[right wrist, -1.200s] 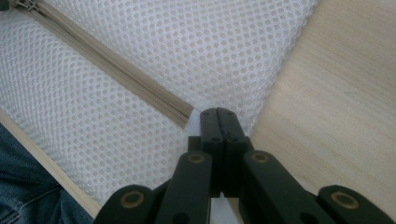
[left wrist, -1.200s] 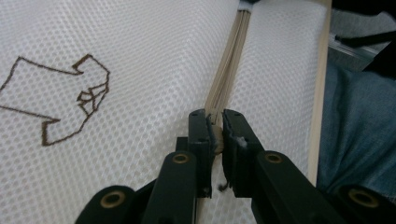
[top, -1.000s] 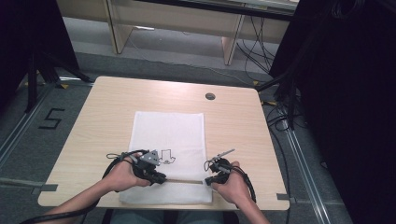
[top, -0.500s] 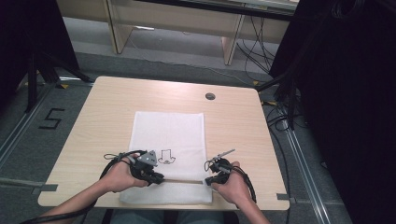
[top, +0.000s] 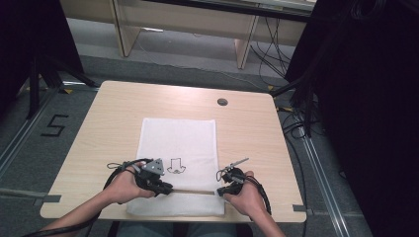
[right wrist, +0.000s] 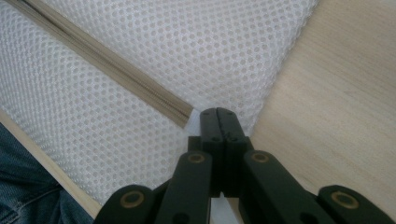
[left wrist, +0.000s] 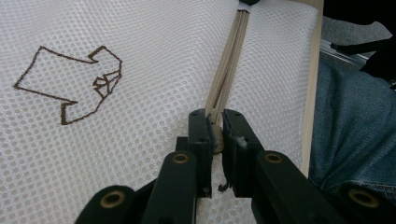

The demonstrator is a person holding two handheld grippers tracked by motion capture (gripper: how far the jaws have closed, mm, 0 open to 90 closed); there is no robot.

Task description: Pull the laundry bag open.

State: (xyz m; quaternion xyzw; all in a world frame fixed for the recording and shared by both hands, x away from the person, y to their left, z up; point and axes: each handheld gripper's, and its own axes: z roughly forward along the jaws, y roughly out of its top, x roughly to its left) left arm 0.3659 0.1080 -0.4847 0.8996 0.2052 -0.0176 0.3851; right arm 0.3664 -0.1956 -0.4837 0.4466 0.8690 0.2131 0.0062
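At the frame's bottom, bare forearms carry two black grippers, the left gripper (top: 163, 188) topped by a grey three-cornered plate, black cables looping behind, brass-ringed screws on the fingers (left wrist: 205, 135), blue jeans below.

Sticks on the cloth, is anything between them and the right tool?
Nothing visible. The right tool, jaws shut, sits just beside one end of the sticks on the white cloth; the left tool clamps their other end.

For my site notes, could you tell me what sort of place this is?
Probably a lab or recording workspace: a plain wooden table on a taped floor number, loose cables behind, and dark curtains at the sides.
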